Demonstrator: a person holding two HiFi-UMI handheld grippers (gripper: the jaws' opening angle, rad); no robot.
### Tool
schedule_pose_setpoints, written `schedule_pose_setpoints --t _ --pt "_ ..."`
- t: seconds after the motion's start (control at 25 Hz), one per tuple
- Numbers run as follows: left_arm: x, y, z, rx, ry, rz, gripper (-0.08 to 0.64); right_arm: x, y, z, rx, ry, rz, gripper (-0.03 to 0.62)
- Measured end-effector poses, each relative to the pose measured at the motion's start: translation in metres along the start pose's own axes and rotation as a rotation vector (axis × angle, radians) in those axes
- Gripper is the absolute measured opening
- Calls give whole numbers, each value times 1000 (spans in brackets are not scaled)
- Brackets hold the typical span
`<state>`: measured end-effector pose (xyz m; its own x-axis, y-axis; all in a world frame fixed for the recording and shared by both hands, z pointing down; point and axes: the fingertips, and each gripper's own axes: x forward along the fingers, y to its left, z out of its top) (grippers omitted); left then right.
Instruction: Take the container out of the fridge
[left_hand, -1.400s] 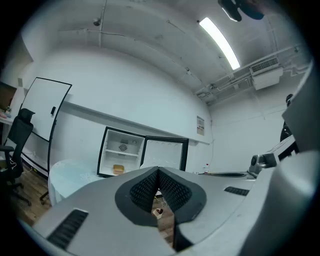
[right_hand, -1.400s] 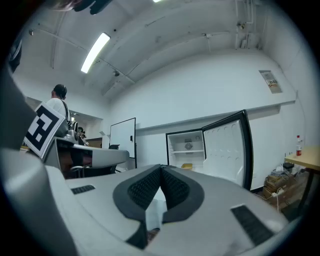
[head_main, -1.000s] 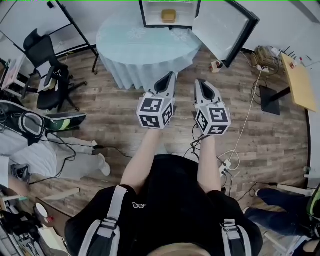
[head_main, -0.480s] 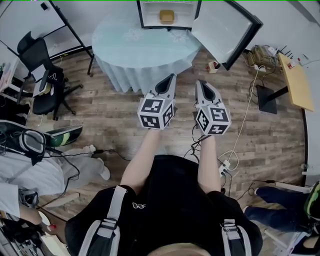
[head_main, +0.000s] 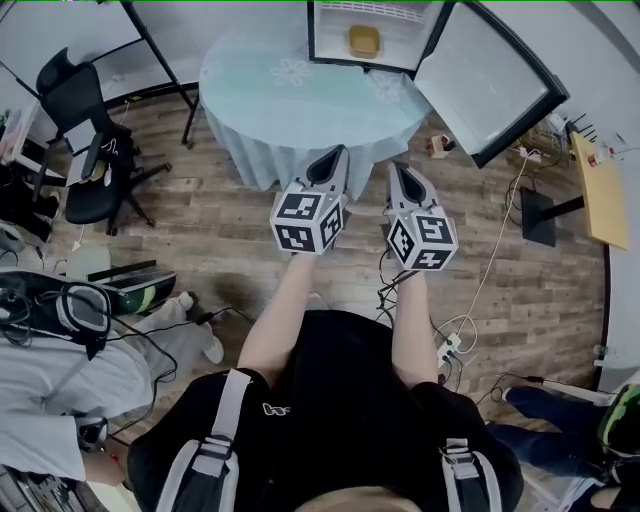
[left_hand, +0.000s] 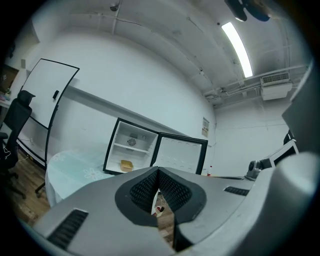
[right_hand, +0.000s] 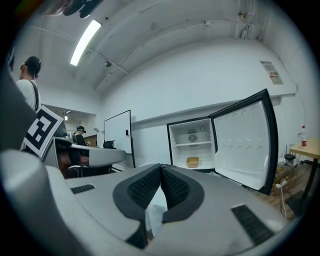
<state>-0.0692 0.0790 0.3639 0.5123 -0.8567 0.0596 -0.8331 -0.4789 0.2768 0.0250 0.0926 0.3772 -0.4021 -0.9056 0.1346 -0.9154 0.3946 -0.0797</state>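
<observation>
Yellow container (head_main: 363, 41) sits in the bottom compartment of the open mini fridge (head_main: 405, 40), at the far side of the round tabletop (head_main: 290, 95). Left gripper (head_main: 337, 152) and right gripper (head_main: 396, 170) are side by side, short of the tabletop. Fingers on both clenched, empty.

Left hand-held gripper (head_main: 336, 158) and right hand-held gripper (head_main: 399, 172): jaws together, apparently level, side by side.

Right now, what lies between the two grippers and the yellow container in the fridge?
The round table under a pale blue cloth, its top bare; the head view shows it, with the container beyond.
</observation>
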Motion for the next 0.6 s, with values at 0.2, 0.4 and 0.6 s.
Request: schedule_pose_setpoints --t 0.2,0.4,0.6 --pt "1 47 11 -34 0 20 0 38 32 -3 11 16 44 6" --pt "14 58 18 -35 4 -19 0 57 29 0 -23 33 4 6" --pt "40 68 15 -55 15 -33 0 78 14 2 -28 42 -4 6"
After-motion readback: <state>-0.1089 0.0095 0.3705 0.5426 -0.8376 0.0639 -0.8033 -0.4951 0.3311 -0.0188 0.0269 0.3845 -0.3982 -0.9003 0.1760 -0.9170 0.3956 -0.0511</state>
